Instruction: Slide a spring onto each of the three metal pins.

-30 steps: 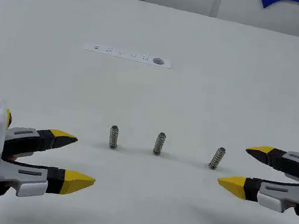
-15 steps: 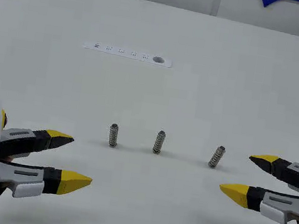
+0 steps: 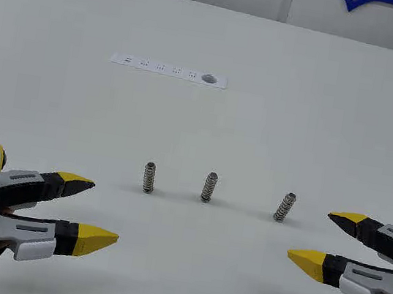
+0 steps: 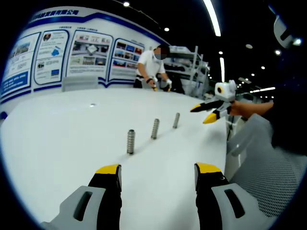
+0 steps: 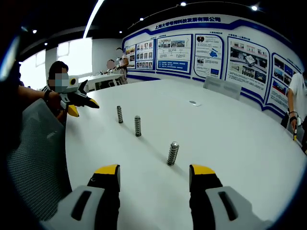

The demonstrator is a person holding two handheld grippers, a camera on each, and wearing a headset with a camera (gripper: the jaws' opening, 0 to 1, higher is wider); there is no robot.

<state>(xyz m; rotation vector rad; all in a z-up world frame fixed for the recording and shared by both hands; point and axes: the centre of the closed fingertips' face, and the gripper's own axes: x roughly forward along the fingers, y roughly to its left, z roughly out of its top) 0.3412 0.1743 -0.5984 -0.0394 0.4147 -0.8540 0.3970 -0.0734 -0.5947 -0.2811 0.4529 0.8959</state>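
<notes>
At the left edge of the white surface (image 3: 273,129), in the head view, the left gripper (image 3: 105,212) hovers low. Its jaws are spread wide, with nothing between them. Its own view confirms the gap (image 4: 158,168).

Farther back, a flat white socket strip (image 3: 169,70) lies flush in the surface, well apart from everything else.

Near the middle, three springs stand upright in a row, each apart from its neighbours. From the left they are the left spring (image 3: 149,178), the middle spring (image 3: 209,187) and the right spring (image 3: 285,207), which leans slightly. Whether a pin runs inside each cannot be told, though the right spring (image 5: 172,153) shows a rounded metal top in the right gripper view. Neither gripper touches any spring.

At the right edge, the right gripper (image 3: 309,235) hovers near the right spring. Its jaws are likewise wide apart and hold nothing (image 5: 154,169).
</notes>
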